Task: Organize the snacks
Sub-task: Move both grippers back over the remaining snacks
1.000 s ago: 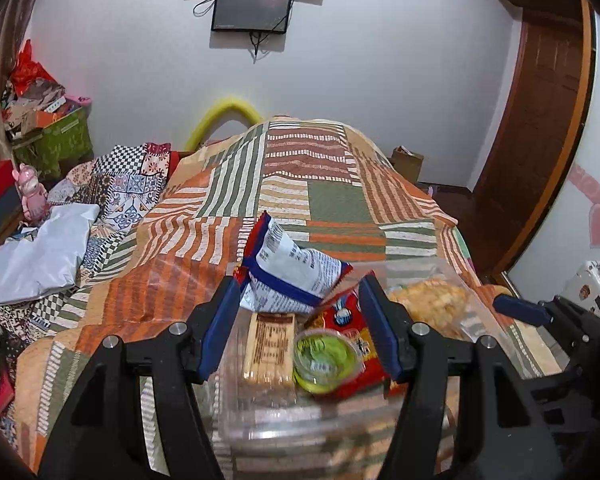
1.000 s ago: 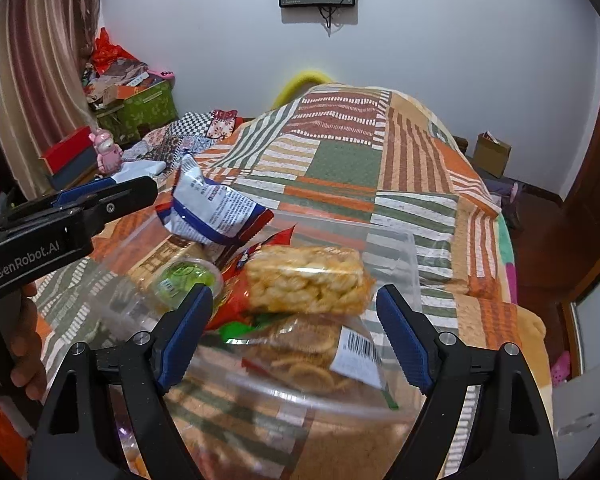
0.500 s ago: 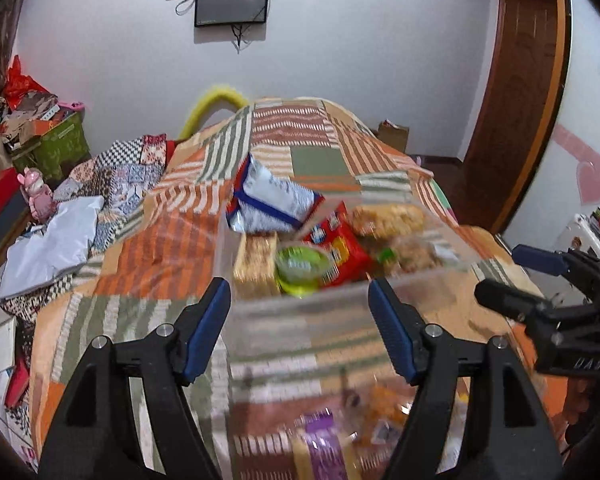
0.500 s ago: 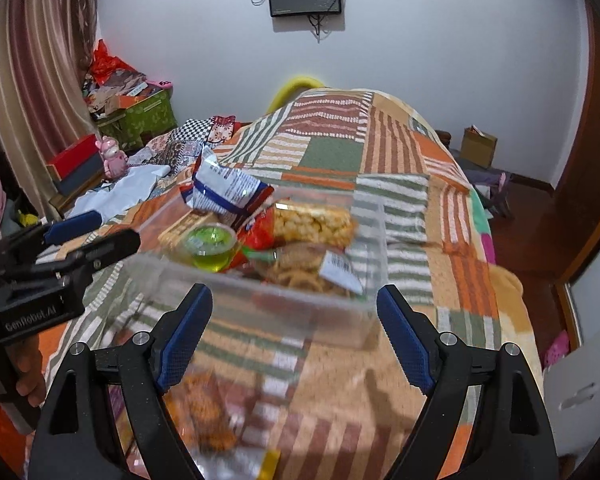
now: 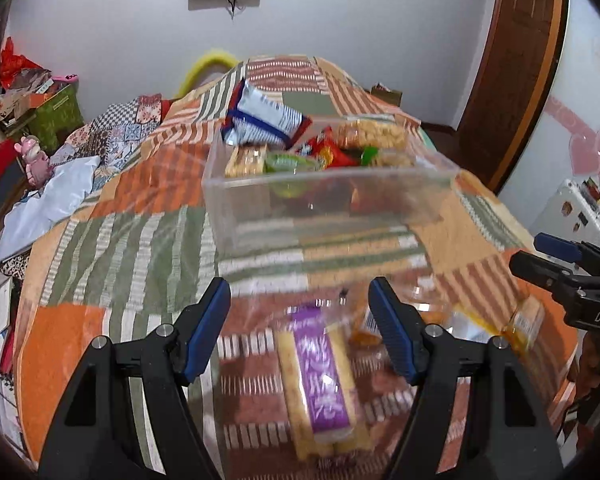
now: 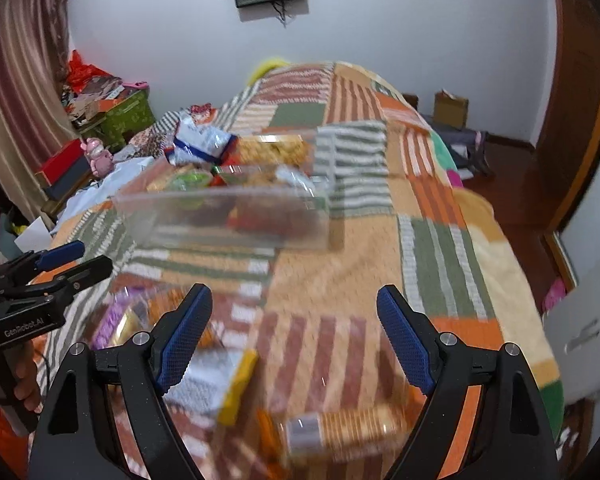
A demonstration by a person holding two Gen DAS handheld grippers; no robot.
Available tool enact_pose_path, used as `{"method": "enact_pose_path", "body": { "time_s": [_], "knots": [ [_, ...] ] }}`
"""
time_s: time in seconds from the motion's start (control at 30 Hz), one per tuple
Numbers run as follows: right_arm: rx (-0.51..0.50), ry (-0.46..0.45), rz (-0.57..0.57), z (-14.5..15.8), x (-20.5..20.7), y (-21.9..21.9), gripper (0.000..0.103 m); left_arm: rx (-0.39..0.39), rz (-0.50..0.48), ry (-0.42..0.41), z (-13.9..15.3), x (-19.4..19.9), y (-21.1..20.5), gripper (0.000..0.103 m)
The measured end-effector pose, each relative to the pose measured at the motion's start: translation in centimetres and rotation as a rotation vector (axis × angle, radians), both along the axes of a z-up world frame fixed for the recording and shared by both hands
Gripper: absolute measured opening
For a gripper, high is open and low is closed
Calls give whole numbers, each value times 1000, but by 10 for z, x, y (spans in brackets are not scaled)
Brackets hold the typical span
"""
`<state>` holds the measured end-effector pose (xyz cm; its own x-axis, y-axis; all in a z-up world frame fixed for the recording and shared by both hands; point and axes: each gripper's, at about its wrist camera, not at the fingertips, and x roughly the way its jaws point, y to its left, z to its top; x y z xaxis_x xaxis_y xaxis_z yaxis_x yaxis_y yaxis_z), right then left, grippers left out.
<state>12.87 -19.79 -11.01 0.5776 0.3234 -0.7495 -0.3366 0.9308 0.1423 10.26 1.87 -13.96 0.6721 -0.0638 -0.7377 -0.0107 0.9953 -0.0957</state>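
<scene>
Left tongs point(image 5: 300, 320) view: purple bar point(image 5: 320, 376); right tongs point(image 6: 294, 328) view: cardboard box point(image 6: 451, 109).

Clear plastic bin point(image 5: 324, 204) upright on quilt, holding snack packets; purple-wrapped bar point(image 5: 320, 376) lies nearer, outside bin.

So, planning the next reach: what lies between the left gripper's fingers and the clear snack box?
Only bare striped bedspread separates the left gripper from the clear box, seen in the left wrist view.
</scene>
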Motion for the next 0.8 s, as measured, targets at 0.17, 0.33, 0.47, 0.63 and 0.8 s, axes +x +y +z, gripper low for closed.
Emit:
{"method": "enact_pose_path", "body": {
  "time_s": [0.17,0.33,0.47,0.63,0.8],
  "knots": [
    [-38,63,-9,-22,-12,-9,82,-25,-2,51,-13,-7,0,71],
    [-34,110,-15,-35,-23,-18,83,-20,-17,100,-29,-12,-5,71],
    [-67,104,3,-34,-34,-18,83,-8,-14,122,-39,-16,-6,71],
    [-71,107,-9,-33,-39,-24,83,-38,-7,142,-48,-19,-2,71],
    [-85,116,-42,-37,-38,-31,91,-47,-11,139,-51,-18,-3,66]
  ]
}}
